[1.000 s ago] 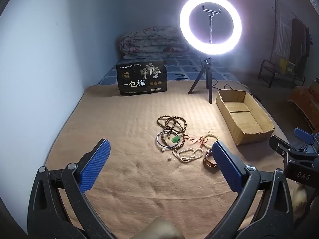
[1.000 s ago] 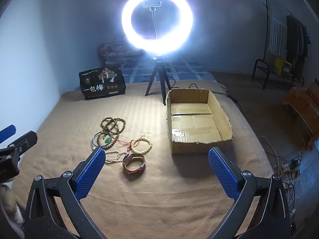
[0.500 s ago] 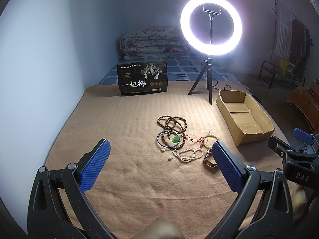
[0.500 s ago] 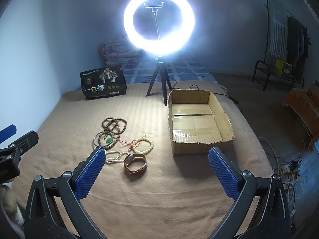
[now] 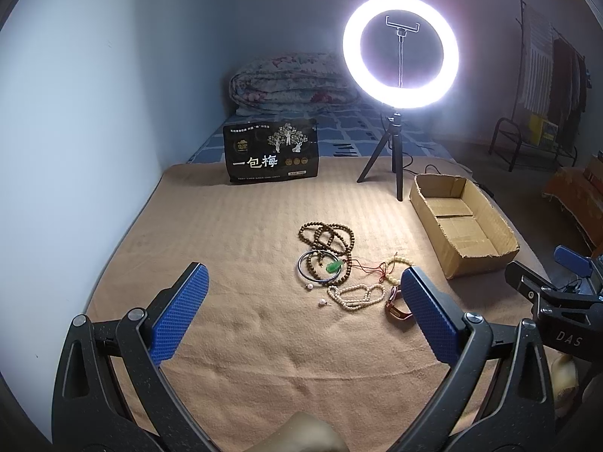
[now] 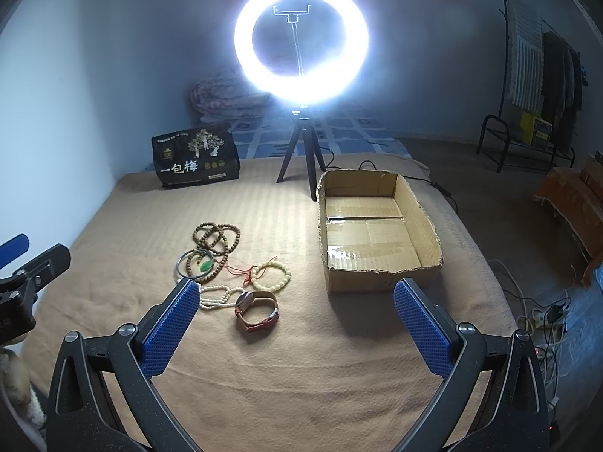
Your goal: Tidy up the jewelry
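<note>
Right wrist view: our right gripper (image 6: 296, 324) hovers spread wide and empty above the tan blanket (image 6: 301, 384); the brown-strapped watch (image 6: 257, 310) lies between its fingers, the bead jewelry (image 6: 215, 241) beyond, the cardboard box (image 6: 380, 275) alongside. Our left gripper (image 5: 299, 312), likewise agape, holds nothing.

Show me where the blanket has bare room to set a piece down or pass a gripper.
Bare: blanket between wall and jewelry pile; the near strip before both grippers; inside the cardboard box. Crowded: the pile itself, up to the watch.
</note>
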{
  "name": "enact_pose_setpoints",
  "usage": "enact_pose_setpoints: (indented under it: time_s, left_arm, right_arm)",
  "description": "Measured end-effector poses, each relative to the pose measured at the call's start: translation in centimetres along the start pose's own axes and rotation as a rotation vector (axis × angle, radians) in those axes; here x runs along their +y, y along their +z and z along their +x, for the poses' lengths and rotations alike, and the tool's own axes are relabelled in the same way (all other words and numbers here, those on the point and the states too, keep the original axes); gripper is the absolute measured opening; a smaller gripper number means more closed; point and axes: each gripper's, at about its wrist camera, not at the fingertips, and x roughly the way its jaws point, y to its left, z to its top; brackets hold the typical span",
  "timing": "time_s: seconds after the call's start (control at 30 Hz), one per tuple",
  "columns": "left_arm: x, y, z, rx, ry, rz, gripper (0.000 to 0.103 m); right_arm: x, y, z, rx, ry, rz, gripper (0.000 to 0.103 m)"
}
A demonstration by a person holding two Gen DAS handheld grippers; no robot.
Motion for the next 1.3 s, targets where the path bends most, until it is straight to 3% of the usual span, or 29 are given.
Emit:
enact_pose_setpoints:
  time_s: [1.3]
  left_arm:
    - [-0.06,-0.39,-0.03,-0.003,0.002,0.003,0.103]
  right_arm:
    - [-0.54,-0.29,0.22,0.023,0.018,0.022,0.102]
